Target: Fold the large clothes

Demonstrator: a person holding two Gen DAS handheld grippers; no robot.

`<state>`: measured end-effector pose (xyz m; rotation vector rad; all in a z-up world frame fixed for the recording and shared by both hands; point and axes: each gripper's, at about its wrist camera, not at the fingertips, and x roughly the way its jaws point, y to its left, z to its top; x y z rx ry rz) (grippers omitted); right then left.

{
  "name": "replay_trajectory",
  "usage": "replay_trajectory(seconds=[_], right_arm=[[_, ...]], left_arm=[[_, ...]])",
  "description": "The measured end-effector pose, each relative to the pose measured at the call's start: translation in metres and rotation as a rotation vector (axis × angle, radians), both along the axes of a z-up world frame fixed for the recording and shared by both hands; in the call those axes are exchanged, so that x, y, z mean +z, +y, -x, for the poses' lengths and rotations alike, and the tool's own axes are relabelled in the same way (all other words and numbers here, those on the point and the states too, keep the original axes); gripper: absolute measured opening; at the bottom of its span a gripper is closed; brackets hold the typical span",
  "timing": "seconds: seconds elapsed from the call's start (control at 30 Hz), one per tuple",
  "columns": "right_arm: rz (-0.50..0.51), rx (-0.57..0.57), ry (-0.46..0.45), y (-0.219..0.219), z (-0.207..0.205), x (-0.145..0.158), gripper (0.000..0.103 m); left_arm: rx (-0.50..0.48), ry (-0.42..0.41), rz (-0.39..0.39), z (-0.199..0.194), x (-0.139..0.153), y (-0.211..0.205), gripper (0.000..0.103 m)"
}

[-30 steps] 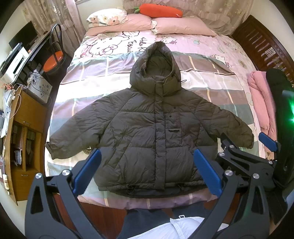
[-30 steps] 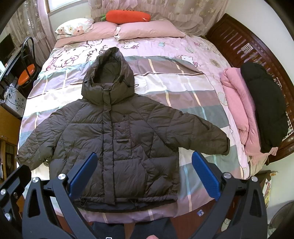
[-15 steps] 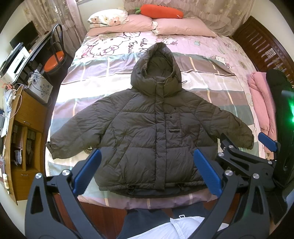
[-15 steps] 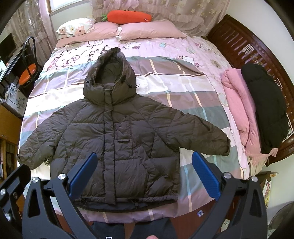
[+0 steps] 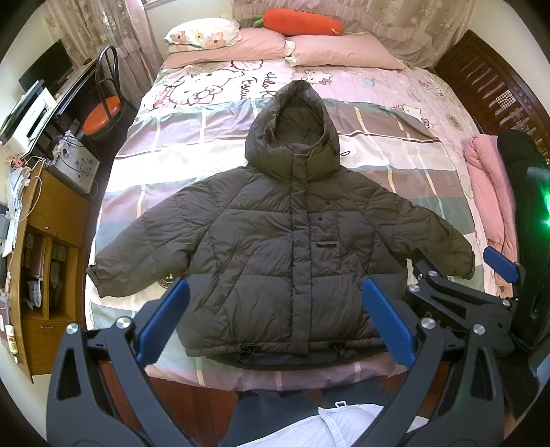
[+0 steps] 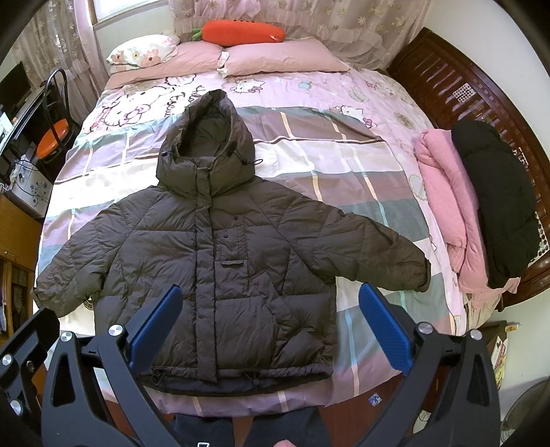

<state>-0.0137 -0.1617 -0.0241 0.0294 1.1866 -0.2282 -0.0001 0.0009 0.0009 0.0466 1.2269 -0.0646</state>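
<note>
Jacket (image 5: 285, 261) – dark olive puffer w/ hood – lies flat, front up, on the bed (image 5: 395, 178), spread across the foot half w/ its hem right at the foot edge, nearest you. Hood (image 5: 295, 137) points toward the head of the bed, its tip reaching the pink cartoon-cat part of the cover. Both sleeves are out sideways: left-view sleeve cuff (image 5: 94, 275) sits close to the bed's left edge, the other cuff (image 6: 424, 275) stops short of the right edge. Front placket is closed, small chest pocket beside it, drawcord toggles along the hem. Your left gripper (image 5: 275, 323) hangs above the hem area, blue pads (image 5: 161, 323) spread wide, nothing between them, not touching fabric. Your right gripper (image 6: 264, 330) does likewise, pads (image 6: 385, 330) wide apart, empty, over the lower jacket body; in the left view it shows at the right, above the bed's foot-right corner. Along the right edge of the bed: a folded pink garment (image 6: 443, 203) w/ a folded black puffer (image 6: 495, 203) just beside it, touching, black one nearer the wooden bed frame (image 6: 457, 82). At the head edge: two pink pillows (image 6: 282, 58), a floral pillow (image 6: 144, 51), and an orange carrot plush (image 6: 240, 32) on top of the pillows. Left of the bed: chair w/ orange seat (image 5: 101, 106), wooden cabinet (image 5: 48, 233).
</note>
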Motion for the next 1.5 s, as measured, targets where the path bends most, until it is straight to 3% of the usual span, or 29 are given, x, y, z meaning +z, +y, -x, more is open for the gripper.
replay_trajectory(seconds=[1.37, 1.5], right_arm=[[-0.01, 0.001, 0.008, 0.004, -0.003, -0.005, 0.102], [-0.012, 0.001, 0.012, 0.007, -0.001, -0.007, 0.102]], left_arm=[[-0.003, 0.008, 0.0, 0.001, 0.0, -0.001, 0.101], [-0.007, 0.017, -0.005, 0.003, -0.011, -0.005, 0.101]])
